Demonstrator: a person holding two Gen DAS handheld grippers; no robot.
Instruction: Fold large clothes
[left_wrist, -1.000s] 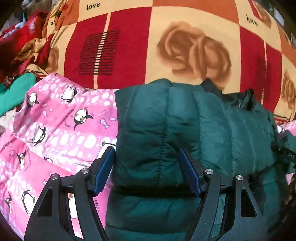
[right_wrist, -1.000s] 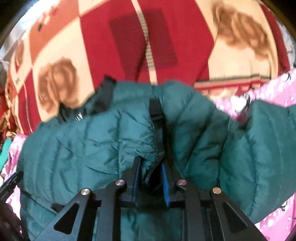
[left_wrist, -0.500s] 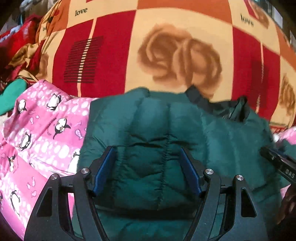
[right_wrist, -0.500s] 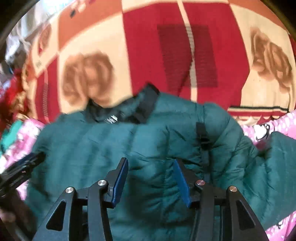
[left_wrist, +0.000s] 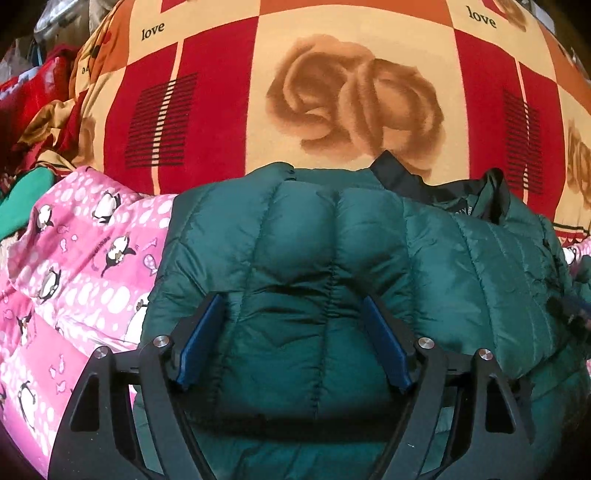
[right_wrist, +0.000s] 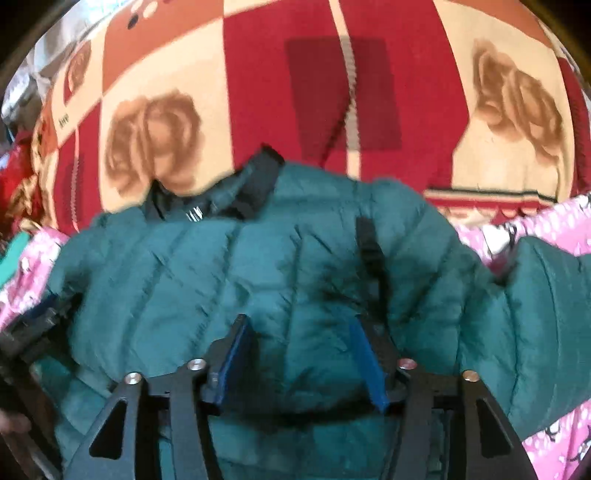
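Note:
A dark green quilted puffer jacket (left_wrist: 332, 258) lies folded on a pink penguin-print blanket (left_wrist: 81, 258); its black collar (left_wrist: 402, 177) points away from me. My left gripper (left_wrist: 293, 306) is open, its blue pads either side of a folded puffy part on the jacket's left. The jacket also fills the right wrist view (right_wrist: 277, 277). My right gripper (right_wrist: 299, 325) is open over the jacket's middle, beside a black strap (right_wrist: 373, 258). The other gripper (right_wrist: 37, 325) shows at the left edge. A loose green part (right_wrist: 546, 314) lies to the right.
A red, orange and cream rose-print blanket (left_wrist: 351, 92) with "love" lettering covers the bed behind the jacket. Crumpled red and gold fabric (left_wrist: 40, 122) and a light green cloth (left_wrist: 26, 195) lie at the far left.
My right gripper has opened and let go of the jacket fold, then shifted left over the jacket. My left gripper, open throughout, has moved right from the jacket's edge onto the folded part.

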